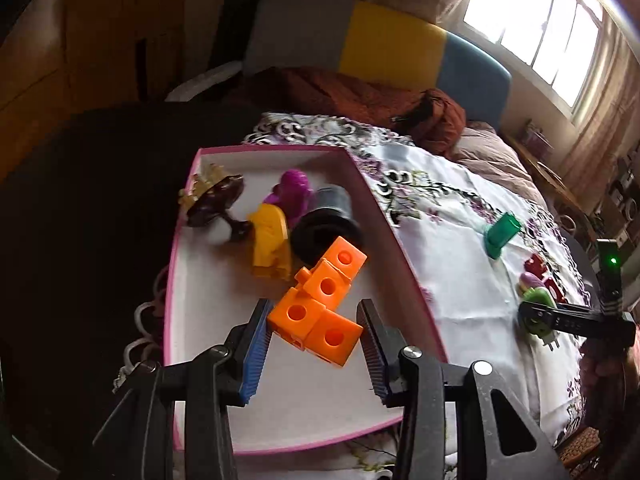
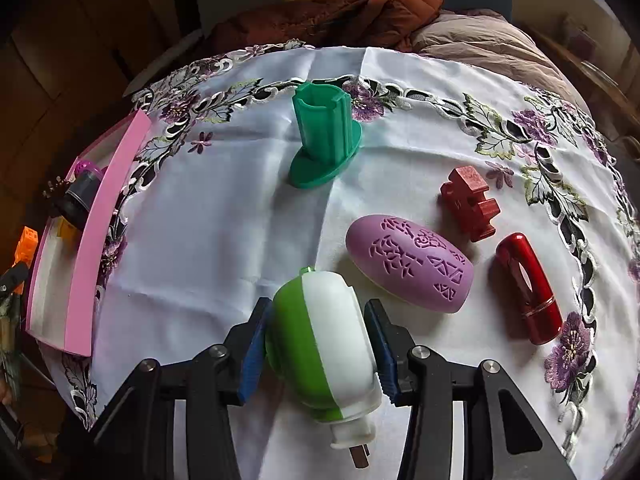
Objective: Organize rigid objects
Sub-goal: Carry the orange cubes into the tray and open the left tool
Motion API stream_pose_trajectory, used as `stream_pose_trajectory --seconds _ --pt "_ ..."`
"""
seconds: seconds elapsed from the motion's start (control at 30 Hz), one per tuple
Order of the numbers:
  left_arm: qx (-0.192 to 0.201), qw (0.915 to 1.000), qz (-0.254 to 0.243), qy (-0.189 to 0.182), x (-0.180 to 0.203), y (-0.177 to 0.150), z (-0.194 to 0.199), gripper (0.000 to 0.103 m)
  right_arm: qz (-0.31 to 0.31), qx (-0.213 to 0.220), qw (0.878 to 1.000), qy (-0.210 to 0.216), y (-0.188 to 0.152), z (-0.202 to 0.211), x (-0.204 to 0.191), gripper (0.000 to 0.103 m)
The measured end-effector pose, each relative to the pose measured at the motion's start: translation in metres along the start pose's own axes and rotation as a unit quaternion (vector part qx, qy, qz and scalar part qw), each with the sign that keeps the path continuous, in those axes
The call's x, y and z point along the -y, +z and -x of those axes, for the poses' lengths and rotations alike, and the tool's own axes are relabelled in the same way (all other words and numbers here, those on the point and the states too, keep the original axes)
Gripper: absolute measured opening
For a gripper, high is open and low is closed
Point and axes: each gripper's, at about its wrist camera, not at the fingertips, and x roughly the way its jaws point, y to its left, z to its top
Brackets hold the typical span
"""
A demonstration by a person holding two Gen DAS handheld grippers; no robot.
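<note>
My left gripper (image 1: 314,330) is over the pink-rimmed box (image 1: 394,236); its jaws stand open around an orange block piece (image 1: 318,306), with a gap on the right side. The box also holds a yellow piece (image 1: 270,240), a purple figure (image 1: 294,192), a black cylinder (image 1: 328,220) and a dark crowned top (image 1: 212,200). My right gripper (image 2: 318,338) is shut on a green and white plug-in device (image 2: 324,344) just above the white cloth. A green holder (image 2: 324,136), a purple oval case (image 2: 408,268), a red puzzle block (image 2: 470,204) and a red tube (image 2: 528,288) lie on the cloth.
The embroidered white cloth (image 2: 224,220) covers a round table. The pink box (image 2: 100,220) sits at its left edge in the right wrist view. A bed with brown bedding (image 1: 360,96) and a colored headboard stands behind. A window is at the far right.
</note>
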Motion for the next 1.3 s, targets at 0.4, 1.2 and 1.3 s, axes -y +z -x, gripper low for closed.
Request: stream_pose_trajectory --seconds 0.4,1.2,1.3 --pt "-0.027 0.9961 0.064 0.053 -0.05 0.015 -0.038 0.043 0.01 0.001 1.0 -0.006 -0.001 -0.001 -0.002 0.047" --pt "0.006 0.9943 0.033 0.101 -0.039 0.013 -0.019 0.044 -0.009 -0.001 1.0 -0.014 0.0 -0.002 -0.001 0.043" --pt "0.011 0.9941 0.028 0.105 -0.037 0.011 -0.011 0.044 -0.016 0.004 1.0 -0.006 0.002 -0.001 0.0 0.044"
